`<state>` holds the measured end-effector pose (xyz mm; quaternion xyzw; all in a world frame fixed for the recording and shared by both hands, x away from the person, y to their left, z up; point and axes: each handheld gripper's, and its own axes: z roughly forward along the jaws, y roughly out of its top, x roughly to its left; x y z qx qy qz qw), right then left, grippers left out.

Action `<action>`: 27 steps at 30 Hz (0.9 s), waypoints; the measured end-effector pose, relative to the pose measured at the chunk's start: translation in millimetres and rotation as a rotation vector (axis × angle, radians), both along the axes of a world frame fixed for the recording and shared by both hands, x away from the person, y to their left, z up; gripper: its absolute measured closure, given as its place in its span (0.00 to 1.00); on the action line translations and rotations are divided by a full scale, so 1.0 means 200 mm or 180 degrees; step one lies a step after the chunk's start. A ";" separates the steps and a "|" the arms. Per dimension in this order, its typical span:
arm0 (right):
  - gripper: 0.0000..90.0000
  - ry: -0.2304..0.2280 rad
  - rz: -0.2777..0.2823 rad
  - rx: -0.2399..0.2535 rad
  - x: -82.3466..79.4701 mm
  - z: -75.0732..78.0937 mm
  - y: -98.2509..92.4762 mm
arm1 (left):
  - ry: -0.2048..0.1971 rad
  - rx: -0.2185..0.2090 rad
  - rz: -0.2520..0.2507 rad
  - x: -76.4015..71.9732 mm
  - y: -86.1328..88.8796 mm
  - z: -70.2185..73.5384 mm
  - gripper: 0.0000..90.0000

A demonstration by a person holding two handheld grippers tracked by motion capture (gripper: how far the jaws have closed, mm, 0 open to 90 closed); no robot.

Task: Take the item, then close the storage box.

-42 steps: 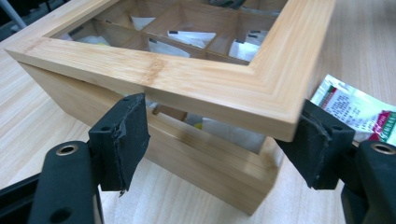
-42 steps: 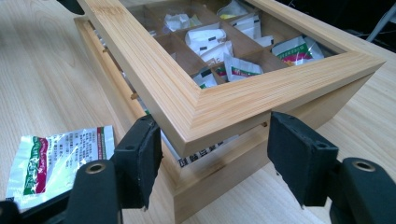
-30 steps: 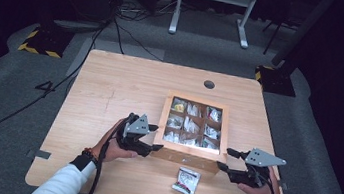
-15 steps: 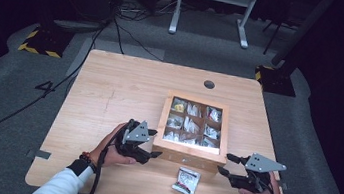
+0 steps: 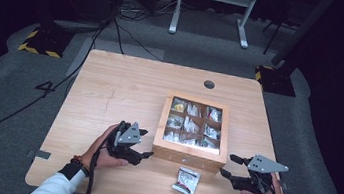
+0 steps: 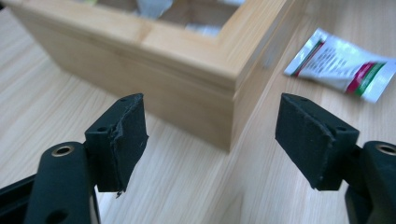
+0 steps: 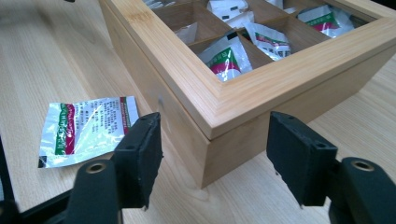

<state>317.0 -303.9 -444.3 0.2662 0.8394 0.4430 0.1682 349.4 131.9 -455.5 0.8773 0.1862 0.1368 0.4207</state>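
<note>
At the wooden box's near corners, both jaws gape, empty.

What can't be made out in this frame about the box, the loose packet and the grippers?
- Wooden box: whether its lid has a pane; glare, all views.
- Loose packet: print too small in the high view, blurred in the right gripper view, cut off by the edge in the left gripper view.
- Box's far compartments: cut off by the top edge, both gripper views.

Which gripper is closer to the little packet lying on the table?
Roughly level, the right perhaps slightly closer. The right gripper sits just right of the packet; the left gripper is up-left of it, by the wooden box corner.
</note>
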 end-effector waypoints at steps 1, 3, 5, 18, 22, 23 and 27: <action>0.39 -0.0009 -0.0008 -0.0003 0.00 0.00 -0.01 | 0.0006 0.0040 0.0027 0.00 0.01 -0.01 0.27; 0.37 -0.0019 -0.0031 -0.0019 0.00 0.00 -0.02 | 0.0006 0.0121 0.0101 -0.01 0.04 -0.03 0.25; 0.36 -0.0030 -0.0050 -0.0059 0.01 -0.01 -0.04 | 0.0035 0.0184 0.0152 -0.02 0.07 -0.06 0.23; 0.32 0.0059 -0.0162 -0.0251 0.05 -0.07 -0.10 | 0.0138 0.0473 0.0496 -0.02 0.27 -0.18 0.21; 0.32 0.0068 -0.0180 -0.0264 0.06 -0.08 -0.11 | 0.0183 0.0438 0.0599 -0.03 0.32 -0.20 0.22; 0.32 0.0077 -0.0190 -0.0256 0.06 -0.08 -0.12 | 0.0185 0.0437 0.0594 -0.03 0.32 -0.20 0.22; 0.32 0.0090 -0.0209 -0.0269 0.07 -0.10 -0.13 | 0.0225 0.0426 0.0665 -0.04 0.37 -0.22 0.24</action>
